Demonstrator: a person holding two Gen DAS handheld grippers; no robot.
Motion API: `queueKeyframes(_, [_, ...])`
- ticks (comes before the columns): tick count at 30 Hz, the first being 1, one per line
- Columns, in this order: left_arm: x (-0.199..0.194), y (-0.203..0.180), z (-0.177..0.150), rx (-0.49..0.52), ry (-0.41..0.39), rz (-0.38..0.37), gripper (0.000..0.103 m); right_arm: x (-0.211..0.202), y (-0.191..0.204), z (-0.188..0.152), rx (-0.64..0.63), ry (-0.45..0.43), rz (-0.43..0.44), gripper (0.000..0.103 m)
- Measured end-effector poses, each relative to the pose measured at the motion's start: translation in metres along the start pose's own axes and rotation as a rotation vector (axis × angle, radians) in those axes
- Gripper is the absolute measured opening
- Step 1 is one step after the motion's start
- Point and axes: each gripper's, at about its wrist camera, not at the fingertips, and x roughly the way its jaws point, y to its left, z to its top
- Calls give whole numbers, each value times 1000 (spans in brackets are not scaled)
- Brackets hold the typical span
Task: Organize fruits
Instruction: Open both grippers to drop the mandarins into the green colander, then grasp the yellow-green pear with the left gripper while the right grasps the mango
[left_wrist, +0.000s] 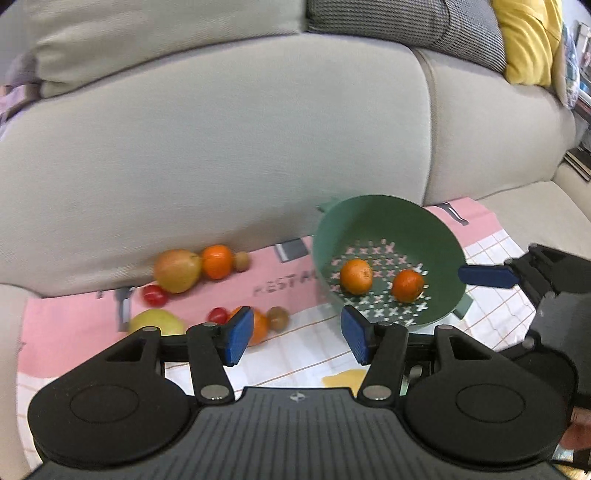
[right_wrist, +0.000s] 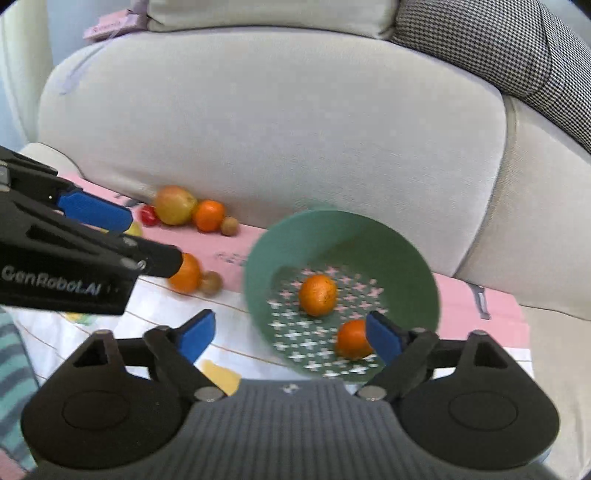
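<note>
A green colander (left_wrist: 391, 218) (right_wrist: 399, 254) sits tilted on a pink cloth (left_wrist: 291, 284) on the sofa seat, holding two oranges (left_wrist: 355, 276) (left_wrist: 407, 285) (right_wrist: 317, 294) (right_wrist: 352, 339). Left of it lie an apple (left_wrist: 177, 270) (right_wrist: 174, 205), an orange (left_wrist: 217, 261) (right_wrist: 209, 215), another orange (left_wrist: 258, 325) (right_wrist: 186, 277), two kiwis (left_wrist: 242, 260) (left_wrist: 277, 318), two small red fruits (left_wrist: 154, 294) (left_wrist: 218, 315) and a yellow-green fruit (left_wrist: 157, 322). My left gripper (left_wrist: 297, 334) is open and empty, left of the colander. My right gripper (right_wrist: 291, 334) is open and empty at the colander's near rim.
The grey sofa backrest (left_wrist: 221, 147) rises right behind the fruit. A checked cushion (right_wrist: 498, 44) and a yellow cushion (left_wrist: 528, 37) lie on top at the right. A striped cloth (right_wrist: 11, 362) is at the near left.
</note>
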Motion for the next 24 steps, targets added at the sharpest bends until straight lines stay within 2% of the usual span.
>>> queueKeyframes(3, [-12,11,-6,-18,-9,20,64,-4,21,-1,-19,-7,15,99])
queueKeyframes(12, [-33,54,-20,-82,-29,86,66,-5,71,-2,14,0,22,99])
queueKeyframes(16, [-35,78,-28,-137,-38,108,71,2,86,2,34,29,12,99])
queueKeyframes(24, [-26,110,-34,-199,-45,101,71,7,103,4,75,-56,83,99])
